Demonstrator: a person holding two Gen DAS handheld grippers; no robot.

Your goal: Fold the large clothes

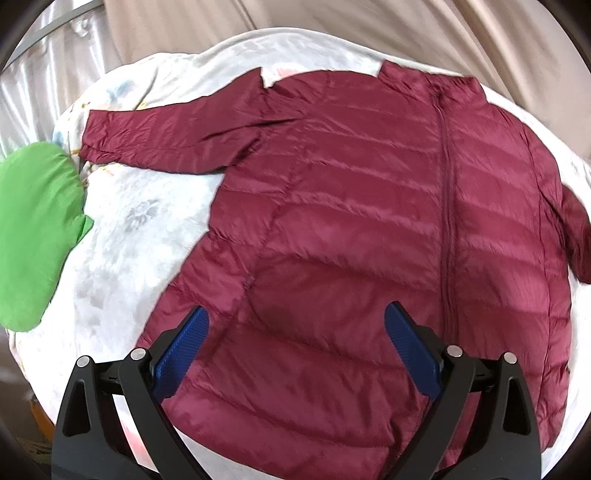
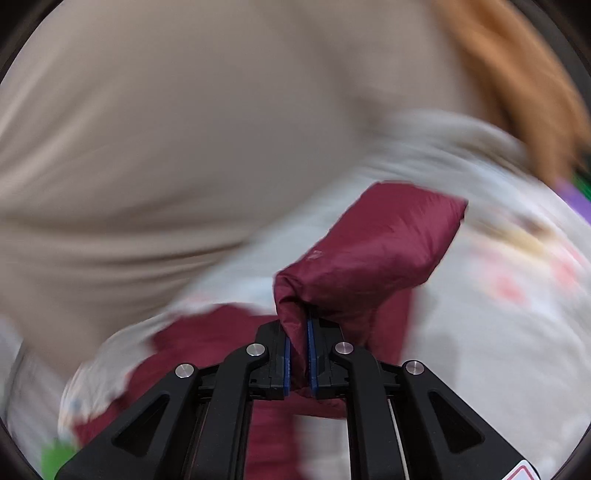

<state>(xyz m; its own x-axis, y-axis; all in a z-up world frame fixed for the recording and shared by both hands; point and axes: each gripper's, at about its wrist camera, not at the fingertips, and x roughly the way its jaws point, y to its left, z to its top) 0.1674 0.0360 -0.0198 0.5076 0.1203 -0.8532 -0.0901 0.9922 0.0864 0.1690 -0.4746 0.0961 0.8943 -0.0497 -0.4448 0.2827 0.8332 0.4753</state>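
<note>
Across the whole backdrop hangs one beige curtain (image 1: 332,22), draped in broad folds, filling the upper half of the right wrist view too, where it is smeared with blur. Below it spreads one white floral sheet (image 1: 140,221), pale grey and pastel flowers printed on it, covering the surface everything lies on. Spread flat on that sheet is the one maroon puffer jacket (image 1: 351,229), front up, zip closed and running from collar to hem, quilted bands across the body. Two sleeves show in the left wrist view: the left-hand sleeve (image 1: 166,136) stretched straight out over the sheet, and the other one bunched at the frame's right edge. Off to the left, one green garment (image 1: 33,236) sits at the sheet's edge, close beside the outstretched cuff; whether they touch is unclear.

Now the tools, two of them. The left gripper (image 1: 295,325) hovers over the jacket's lower front, its two blue-padded fingers spread wide with nothing between them. The right gripper (image 2: 298,354) is pressed together on a fold of maroon fabric, and the gripped sleeve (image 2: 373,254) rises out of the pinch and stands up ahead of the fingers, cuff end pointing away, above the sheet. Everything behind it is blurred.
</note>
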